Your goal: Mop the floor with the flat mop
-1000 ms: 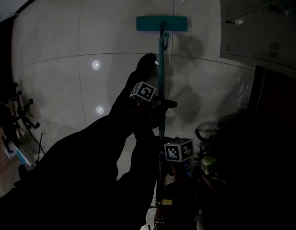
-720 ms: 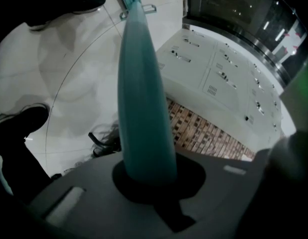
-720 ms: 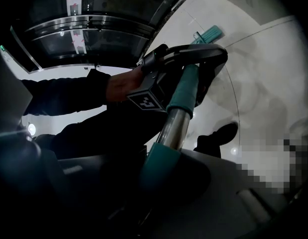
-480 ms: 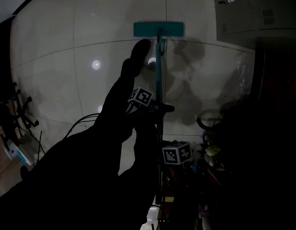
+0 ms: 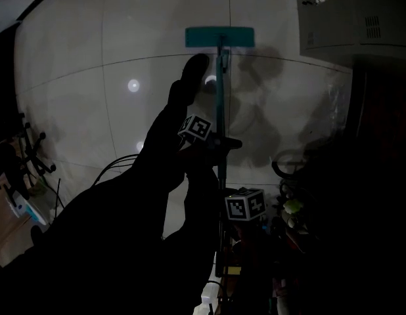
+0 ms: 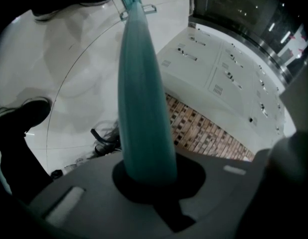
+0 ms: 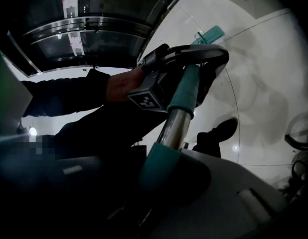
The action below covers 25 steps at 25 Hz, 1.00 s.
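Both sets of jaws are clamped on the handle (image 5: 220, 97): left gripper (image 5: 219, 144) ahead, nearer the mop head (image 5: 219, 37), and right gripper (image 7: 164, 176) behind at the near end. The handle runs straight away from the person, mop head flat on the floor (image 5: 124, 51) toward its far edge.

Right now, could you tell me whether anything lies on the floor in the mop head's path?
Nothing visible does. The mop head rests on bare floor tiles, open on all sides; the cabinets stand apart, off to its right.
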Available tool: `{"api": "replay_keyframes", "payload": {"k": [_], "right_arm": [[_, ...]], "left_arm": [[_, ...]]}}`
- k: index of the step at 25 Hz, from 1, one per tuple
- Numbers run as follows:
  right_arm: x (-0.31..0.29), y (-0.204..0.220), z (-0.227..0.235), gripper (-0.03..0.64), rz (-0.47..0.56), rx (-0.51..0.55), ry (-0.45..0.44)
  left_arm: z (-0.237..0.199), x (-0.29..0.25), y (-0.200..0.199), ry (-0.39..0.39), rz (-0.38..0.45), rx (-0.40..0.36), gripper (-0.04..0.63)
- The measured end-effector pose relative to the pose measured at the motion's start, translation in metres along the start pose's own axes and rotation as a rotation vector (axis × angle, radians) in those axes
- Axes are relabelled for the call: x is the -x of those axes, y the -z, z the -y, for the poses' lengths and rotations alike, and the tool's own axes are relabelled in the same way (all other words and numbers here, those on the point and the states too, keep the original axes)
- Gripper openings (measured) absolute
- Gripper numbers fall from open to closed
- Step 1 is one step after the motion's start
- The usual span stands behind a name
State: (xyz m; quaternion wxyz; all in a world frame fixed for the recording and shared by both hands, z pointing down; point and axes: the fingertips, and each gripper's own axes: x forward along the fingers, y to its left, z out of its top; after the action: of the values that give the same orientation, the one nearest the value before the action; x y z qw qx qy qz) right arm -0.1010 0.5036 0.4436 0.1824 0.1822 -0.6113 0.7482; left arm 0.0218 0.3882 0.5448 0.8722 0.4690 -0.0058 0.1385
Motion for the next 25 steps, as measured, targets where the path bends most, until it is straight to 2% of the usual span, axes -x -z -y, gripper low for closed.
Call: {"api": "replay_keyframes", "payload": {"k": [6, 14, 25], "right_arm": [[0.003, -0.069, -0.019, 0.127, -0.004, -0.003, -0.007], [0.004, -0.201, -0.049, 0.127, 0.018, -0.024, -0.022], [0.022, -0.370, -0.050, 0.126, 0.070, -0.005, -0.005]], "left_arm": [[0.042, 0.021, -0.056, 0.015, 0.004, -0.002, 0.017], [0.108, 0.057, -0.166, 0.011, -0.004, -0.002, 0.017], [0.191, 0.068, -0.315, 0.025, -0.012, -0.051, 0.017]]}}
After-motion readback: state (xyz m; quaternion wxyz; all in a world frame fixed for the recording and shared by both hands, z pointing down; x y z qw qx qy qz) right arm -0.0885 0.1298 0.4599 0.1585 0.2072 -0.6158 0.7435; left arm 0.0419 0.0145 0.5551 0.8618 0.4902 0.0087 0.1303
